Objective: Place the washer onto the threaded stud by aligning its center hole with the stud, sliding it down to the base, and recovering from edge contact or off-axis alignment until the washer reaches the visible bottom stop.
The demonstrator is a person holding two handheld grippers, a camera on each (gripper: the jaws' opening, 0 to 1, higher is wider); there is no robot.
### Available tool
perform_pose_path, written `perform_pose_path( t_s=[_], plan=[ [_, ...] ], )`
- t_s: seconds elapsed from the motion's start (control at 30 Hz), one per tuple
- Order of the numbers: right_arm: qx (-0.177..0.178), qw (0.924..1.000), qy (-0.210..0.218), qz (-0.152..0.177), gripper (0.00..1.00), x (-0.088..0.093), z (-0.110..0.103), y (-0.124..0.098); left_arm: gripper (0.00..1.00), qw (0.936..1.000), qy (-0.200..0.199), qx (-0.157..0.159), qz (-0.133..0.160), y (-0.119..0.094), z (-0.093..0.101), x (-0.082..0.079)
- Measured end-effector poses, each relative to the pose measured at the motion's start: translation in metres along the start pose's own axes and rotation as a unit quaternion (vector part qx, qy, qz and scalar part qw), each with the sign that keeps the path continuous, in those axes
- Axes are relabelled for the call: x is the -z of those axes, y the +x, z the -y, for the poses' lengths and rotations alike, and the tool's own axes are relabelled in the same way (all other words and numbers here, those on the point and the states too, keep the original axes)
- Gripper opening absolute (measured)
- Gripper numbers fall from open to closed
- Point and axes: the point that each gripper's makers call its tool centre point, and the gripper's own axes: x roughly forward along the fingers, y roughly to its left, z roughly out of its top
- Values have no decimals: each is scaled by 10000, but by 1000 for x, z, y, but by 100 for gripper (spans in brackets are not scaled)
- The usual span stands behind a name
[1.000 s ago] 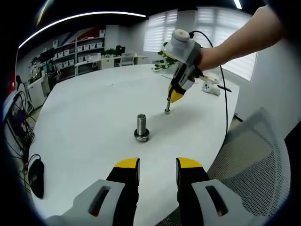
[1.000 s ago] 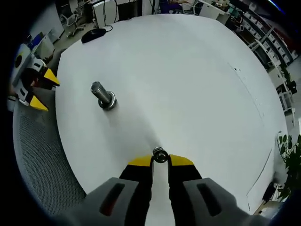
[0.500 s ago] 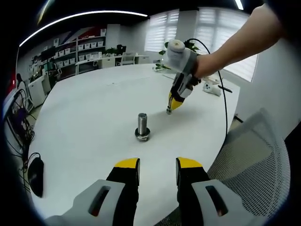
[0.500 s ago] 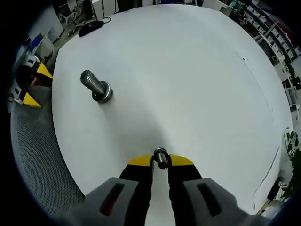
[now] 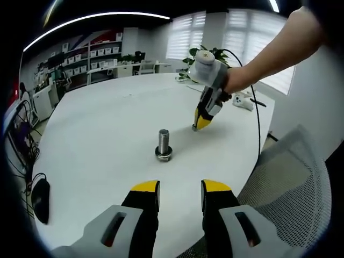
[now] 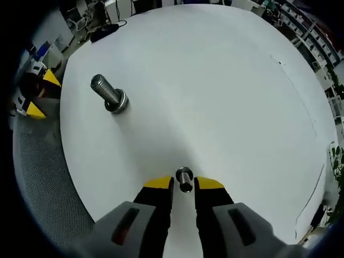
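Transport step in hand, judged: right gripper (image 6: 184, 183) closed on washer (image 6: 184, 178), carried above white table (image 6: 226, 86) and well apart from threaded stud (image 6: 107, 92). Washer pinched between yellow tips, held edge-on or as a small ring with a short barrel; exact form too small to confirm. Seen also from left gripper view: right gripper (image 5: 202, 122) tipped downward, to the right of and beyond stud (image 5: 163, 144), washer (image 5: 194, 127) at its tip just above table surface.

Left gripper (image 5: 180, 189) idle at near edge of table (image 5: 97, 123), jaws apart with nothing between.

Stud upright on table, long axis vertical, threaded end up, flanged base down and touching surface. Leaning look in right gripper view put down to camera angle and lens.

Recommended for good execution: bring washer directly over stud top, level its face square to stud axis, centre hole on threaded tip before lowering. On edge contact, lift slightly, re-centre, retry rather than forcing. Release only with hole clearly over threads. Risk judged: tilted washer binding on threads short of base flange.
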Motion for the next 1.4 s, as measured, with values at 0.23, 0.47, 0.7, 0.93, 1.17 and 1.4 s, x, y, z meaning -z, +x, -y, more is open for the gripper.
perform_pose_path(
  t_s=[0.23,0.47,0.7,0.93,1.17,1.4],
  plan=[
    [71,9995,-13,296,24,-5,-7,-6,29,10000,2,-17,-20,0,-1,1],
    [247,9953,128,932,30,-7,-14,-21,29,10000,-85,-35,-36,0,-3,2],
    [401,9803,815,1753,30,-4,-22,-43,29,9999,-80,10,-61,0,-1,2],
    [521,9714,1064,2057,31,17,-38,-50,29,9999,-82,27,-68,1,-1,2],
    [498,9481,1541,2735,31,17,-47,-69,29,10000,-42,38,-70,3,0,1],
    [594,9279,2003,3087,31,26,-47,-86,29,9999,-29,53,-111,5,1,2]
  ],
)
